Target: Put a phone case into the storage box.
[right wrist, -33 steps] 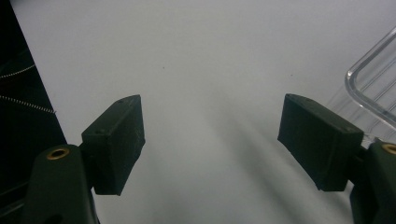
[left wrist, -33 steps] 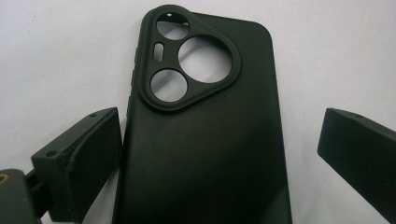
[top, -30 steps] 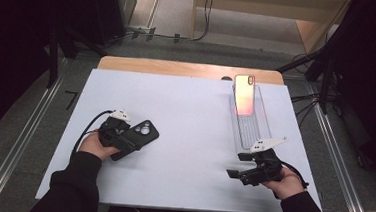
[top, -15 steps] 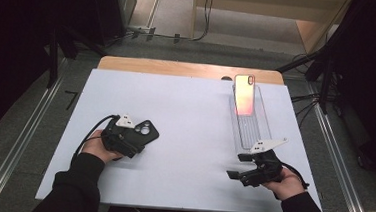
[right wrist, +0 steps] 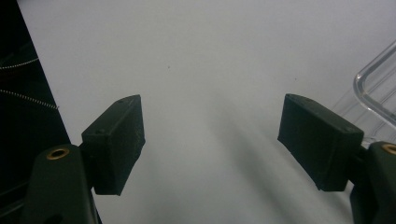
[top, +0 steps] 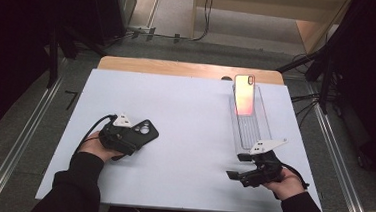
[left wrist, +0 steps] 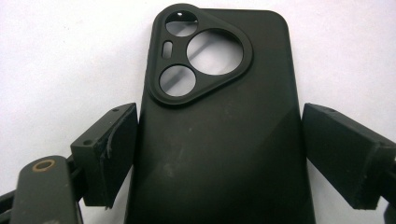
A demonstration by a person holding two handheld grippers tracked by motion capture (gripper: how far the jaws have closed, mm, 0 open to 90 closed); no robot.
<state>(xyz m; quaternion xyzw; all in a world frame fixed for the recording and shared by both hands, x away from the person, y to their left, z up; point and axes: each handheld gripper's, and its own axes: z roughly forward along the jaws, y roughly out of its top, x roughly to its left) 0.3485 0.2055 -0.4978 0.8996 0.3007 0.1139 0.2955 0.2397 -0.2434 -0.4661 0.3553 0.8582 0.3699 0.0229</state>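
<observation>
A black phone case [left wrist: 219, 116] lies back-up on the white mat, camera cut-outs at its far end; it is at the mat's left [top: 146, 130] in the high view. My left gripper [left wrist: 219, 154] is open and straddles the case's near half, one jaw at each long side, close to the edges. It is low on the mat [top: 135, 135]. A phone with a glowing pink-orange screen [top: 244, 95] leans at the far end of a clear plastic tray [top: 248, 128]. My right gripper [top: 237, 166] hovers just in front of that tray, open [right wrist: 210, 140] with only bare mat between its jaws.
The white mat [top: 190, 111] covers the table, with a wooden strip [top: 178, 68] at the far edge. A corner of the clear tray [right wrist: 373, 88] is at the right of the right gripper view. Dark floor, metal rails and cables surround the table.
My left gripper has slid a little forward over the black case, so the case now sits between its jaws. The right gripper has barely moved.
</observation>
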